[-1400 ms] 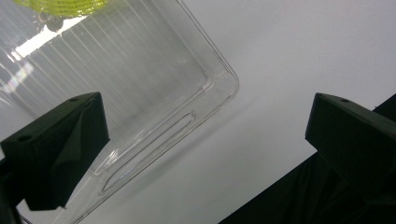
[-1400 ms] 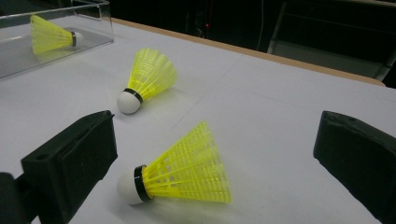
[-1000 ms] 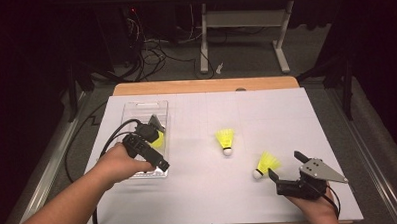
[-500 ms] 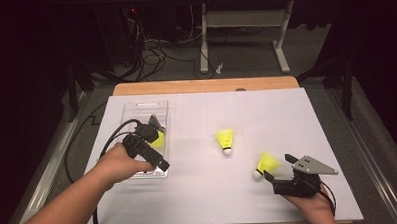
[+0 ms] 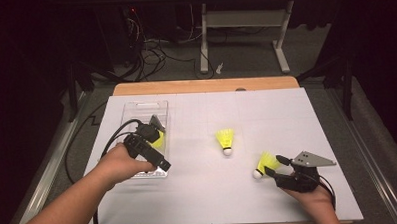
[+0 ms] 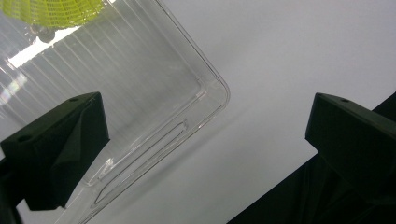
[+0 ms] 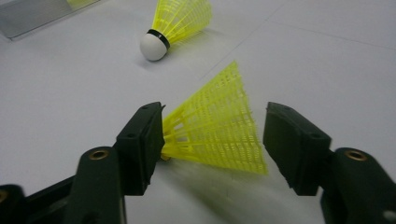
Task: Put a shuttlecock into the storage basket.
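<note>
Right gripper (image 7: pixel 212 140) down around near shuttlecock (image 7: pixel 219 135), jaws just been closing, skirt between them, one pad touching, other not yet (no grip). Shuttlecock on table (image 5: pixel 287 119), pickup imminent. Left gripper (image 6: pixel 205 154) agape, parked over tray (image 6: pixel 140 93)

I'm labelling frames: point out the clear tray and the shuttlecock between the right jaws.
clear tray (image 5: pixel 136 108): high view, far rim.
shuttlecock (image 7: pixel 219 128): right gripper view, yellow mesh skirt.
</note>
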Available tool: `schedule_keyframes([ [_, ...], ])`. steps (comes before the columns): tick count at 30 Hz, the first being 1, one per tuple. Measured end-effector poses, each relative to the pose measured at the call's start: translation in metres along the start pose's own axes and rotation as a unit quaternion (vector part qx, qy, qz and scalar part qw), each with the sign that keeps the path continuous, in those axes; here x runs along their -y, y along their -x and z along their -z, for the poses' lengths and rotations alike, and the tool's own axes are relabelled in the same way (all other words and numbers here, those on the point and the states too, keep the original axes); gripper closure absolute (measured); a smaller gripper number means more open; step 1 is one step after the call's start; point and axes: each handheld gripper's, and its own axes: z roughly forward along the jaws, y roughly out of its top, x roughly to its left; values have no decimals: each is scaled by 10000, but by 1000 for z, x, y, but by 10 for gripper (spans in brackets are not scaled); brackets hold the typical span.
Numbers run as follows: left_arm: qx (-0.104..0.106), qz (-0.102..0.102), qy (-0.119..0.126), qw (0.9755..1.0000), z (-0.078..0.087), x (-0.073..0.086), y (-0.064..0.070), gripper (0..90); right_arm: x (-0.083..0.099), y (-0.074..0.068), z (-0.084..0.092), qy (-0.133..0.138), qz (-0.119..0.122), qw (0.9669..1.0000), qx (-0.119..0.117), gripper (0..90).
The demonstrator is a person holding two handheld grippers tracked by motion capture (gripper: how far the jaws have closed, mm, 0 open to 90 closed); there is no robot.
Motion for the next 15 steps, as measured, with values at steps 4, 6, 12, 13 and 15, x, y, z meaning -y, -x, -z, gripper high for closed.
schedule_keyframes([
  [4, -20, -1, -15, 10000, 0, 0, 0, 6, -2, 0, -1, 10, 73, 10000, -67, 478],
  [6, -17, 6, 1, 10000, 0, 0, 0, 6, -2, 0, 0, 39, 70, 9999, -79, 515],
  [12, -29, 13, 16, 10000, 0, 0, 0, 6, -2, 0, 3, 64, 111, 9999, -80, 627],
  [13, -28, 14, 10, 10000, 0, 0, 0, 6, -2, -1, 4, 55, 120, 9999, -68, 644],
  [15, -20, 17, 20, 10000, 1, 0, -1, 6, -3, -1, 5, 64, 117, 9999, -67, 676],
])
